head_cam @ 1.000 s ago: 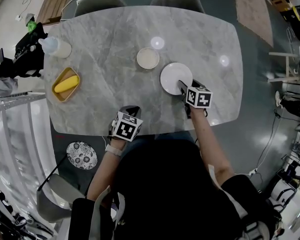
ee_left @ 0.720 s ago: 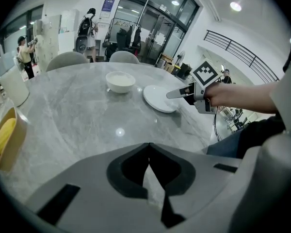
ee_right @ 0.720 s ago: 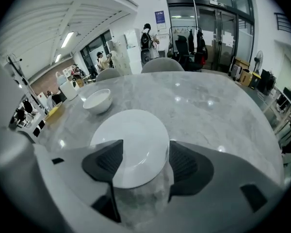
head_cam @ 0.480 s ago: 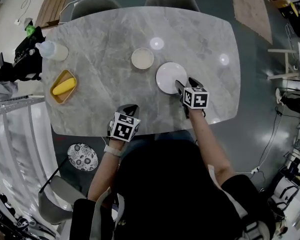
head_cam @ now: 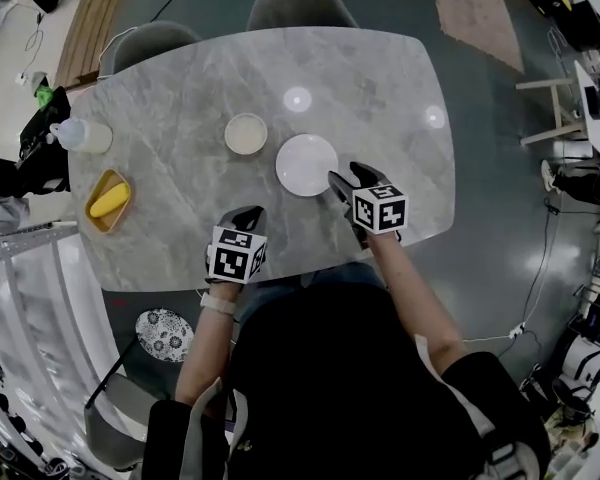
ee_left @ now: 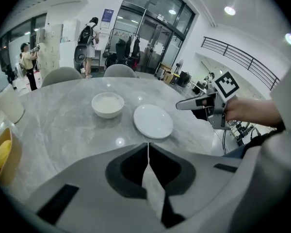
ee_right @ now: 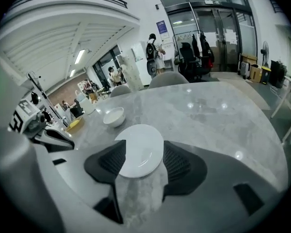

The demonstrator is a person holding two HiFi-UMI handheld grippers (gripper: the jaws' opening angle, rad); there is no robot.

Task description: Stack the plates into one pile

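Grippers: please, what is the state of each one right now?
Left gripper: closed, empty.
Right gripper: open, jaws closing, holding nothing; the plate lies just ahead of it.

The left tongs point(ee_left: 148, 147) are pressed together, empty, over the grey bench point(ee_left: 63, 125). Ahead sit a white plate point(ee_left: 153, 121) and a white bowl point(ee_left: 107, 104), apart.

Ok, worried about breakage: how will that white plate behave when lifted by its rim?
The white plate looks glossy and rigid, probably ceramic, so it may slip and chip if dropped. Lying flat on the smooth table, it should slide, not tip.
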